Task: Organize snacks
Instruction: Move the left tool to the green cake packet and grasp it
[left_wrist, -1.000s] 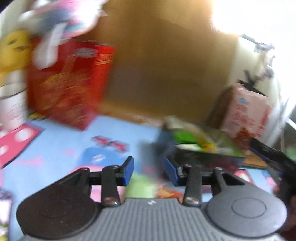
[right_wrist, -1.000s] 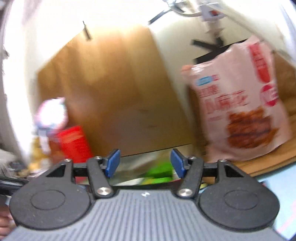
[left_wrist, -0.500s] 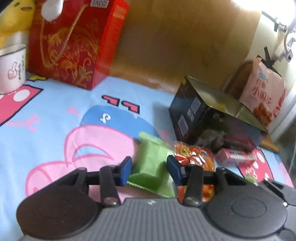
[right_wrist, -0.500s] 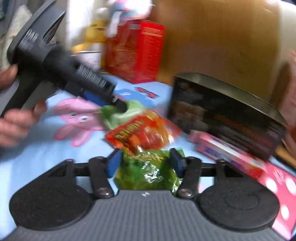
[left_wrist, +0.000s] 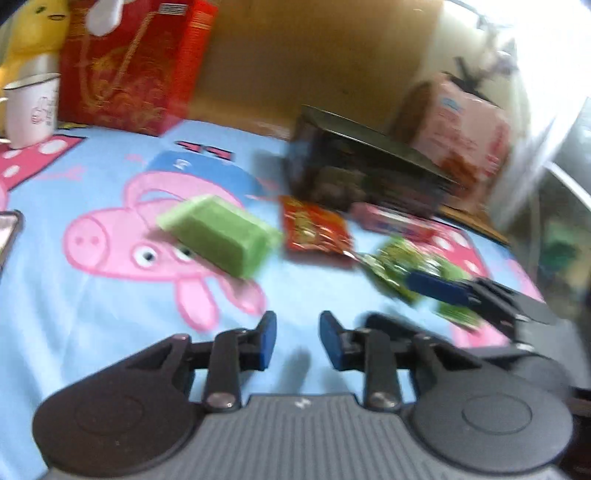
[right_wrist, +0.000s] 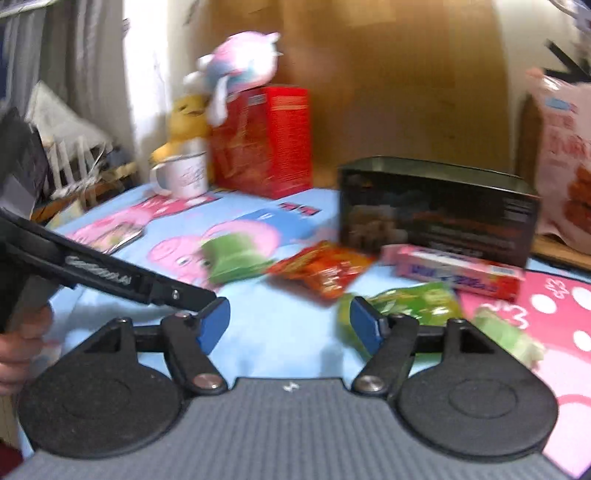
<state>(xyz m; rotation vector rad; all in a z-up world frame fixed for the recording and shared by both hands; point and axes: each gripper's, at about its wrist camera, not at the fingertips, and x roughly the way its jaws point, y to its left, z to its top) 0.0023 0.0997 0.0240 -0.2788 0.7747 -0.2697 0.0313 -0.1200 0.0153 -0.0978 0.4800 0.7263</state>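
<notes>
Snacks lie on a cartoon-print cloth (left_wrist: 92, 295). A light green packet (left_wrist: 221, 232) (right_wrist: 236, 258), a red-orange packet (left_wrist: 314, 229) (right_wrist: 325, 269), a shiny green packet (left_wrist: 406, 266) (right_wrist: 417, 302) and a pink box (left_wrist: 391, 221) (right_wrist: 454, 273) lie in front of an open black box (left_wrist: 362, 173) (right_wrist: 436, 210). My left gripper (left_wrist: 293, 341) is open and empty, short of the light green packet. My right gripper (right_wrist: 290, 326) is open wide and empty, its right finger beside the shiny green packet.
A red gift box (left_wrist: 129, 66) (right_wrist: 262, 140), a white mug (left_wrist: 31, 107) (right_wrist: 183, 175) and plush toys (right_wrist: 236, 70) stand at the back left. A large pink snack bag (left_wrist: 465, 133) (right_wrist: 565, 158) leans at the back right. A wooden board (right_wrist: 388, 74) stands behind.
Both grippers have pulled back from the snacks. The right gripper has opened wider. The light green packet now lies clear ahead of the left gripper instead of between its fingers.
</notes>
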